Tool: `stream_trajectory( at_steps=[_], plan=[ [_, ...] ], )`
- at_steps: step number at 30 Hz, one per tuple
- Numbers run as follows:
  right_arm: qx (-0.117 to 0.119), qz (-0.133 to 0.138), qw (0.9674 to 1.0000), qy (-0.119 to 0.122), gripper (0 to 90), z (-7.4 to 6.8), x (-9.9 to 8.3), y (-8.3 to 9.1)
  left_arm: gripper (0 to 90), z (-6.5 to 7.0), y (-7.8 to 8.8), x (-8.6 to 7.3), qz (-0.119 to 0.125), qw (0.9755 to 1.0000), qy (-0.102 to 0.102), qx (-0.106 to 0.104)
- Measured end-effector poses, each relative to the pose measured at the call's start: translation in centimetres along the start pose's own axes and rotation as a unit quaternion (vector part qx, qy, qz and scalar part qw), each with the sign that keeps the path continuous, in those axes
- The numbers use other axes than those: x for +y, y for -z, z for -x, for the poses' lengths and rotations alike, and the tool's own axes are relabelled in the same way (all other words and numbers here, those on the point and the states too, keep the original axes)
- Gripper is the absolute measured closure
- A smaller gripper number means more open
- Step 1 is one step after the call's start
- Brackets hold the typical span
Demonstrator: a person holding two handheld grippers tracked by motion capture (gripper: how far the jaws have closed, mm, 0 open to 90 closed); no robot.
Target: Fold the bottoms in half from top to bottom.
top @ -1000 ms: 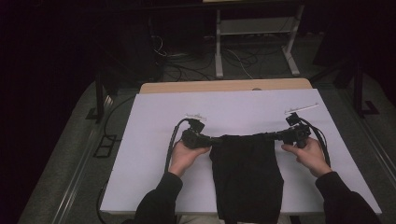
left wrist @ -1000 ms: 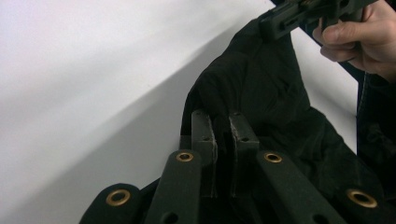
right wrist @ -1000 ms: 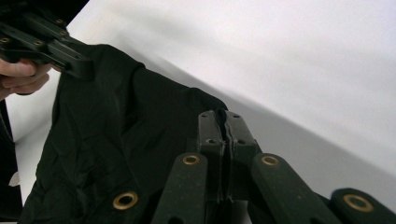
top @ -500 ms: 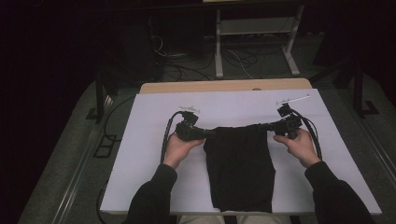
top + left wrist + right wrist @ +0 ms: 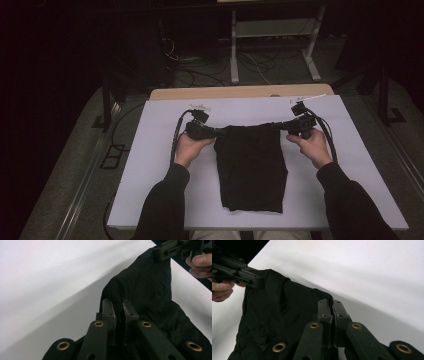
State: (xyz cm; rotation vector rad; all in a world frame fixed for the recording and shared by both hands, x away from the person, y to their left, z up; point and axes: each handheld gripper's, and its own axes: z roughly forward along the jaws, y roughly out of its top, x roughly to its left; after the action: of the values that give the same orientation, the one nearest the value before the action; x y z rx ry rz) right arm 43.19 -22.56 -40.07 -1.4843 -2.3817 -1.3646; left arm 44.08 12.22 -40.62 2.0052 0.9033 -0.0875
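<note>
the black cloth point(image 5: 251, 162) lies flat on the white table point(image 5: 150, 190), in the middle, with its far edge lifted and stretched between the two tools. the left tool point(image 5: 216, 133) is closed on the far left corner of the cloth, and the right tool point(image 5: 283, 126) is closed on the far right corner; in both tool views the jaws stand almost together with fabric pinched between them. the cloth looks thin, soft and light, so i judge it will sag and wrinkle easily and may slip out. the corners of the edge seem the best place to hold it, with even tension.
</note>
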Motion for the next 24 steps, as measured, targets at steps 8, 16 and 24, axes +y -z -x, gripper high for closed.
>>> stream_trajectory(
  at_steps=[8,16,24],
  plan=[
    [-0.002,0.017,0.9998,-0.005,85.4,0.7,1.4,-0.7,82.3,-1.5,-0.1,1.3,0.01,0.9999,0.003,0.011],
    [-0.003,0.039,0.9992,0.0,85.4,0.9,2.7,-1.0,82.0,-2.3,0.4,3.0,0.013,0.9998,-0.001,0.016],
    [0.0,0.047,0.9989,-0.005,85.4,1.4,3.9,-2.1,82.0,-3.4,0.1,3.6,0.014,0.9993,0.003,0.036]
  ],
)
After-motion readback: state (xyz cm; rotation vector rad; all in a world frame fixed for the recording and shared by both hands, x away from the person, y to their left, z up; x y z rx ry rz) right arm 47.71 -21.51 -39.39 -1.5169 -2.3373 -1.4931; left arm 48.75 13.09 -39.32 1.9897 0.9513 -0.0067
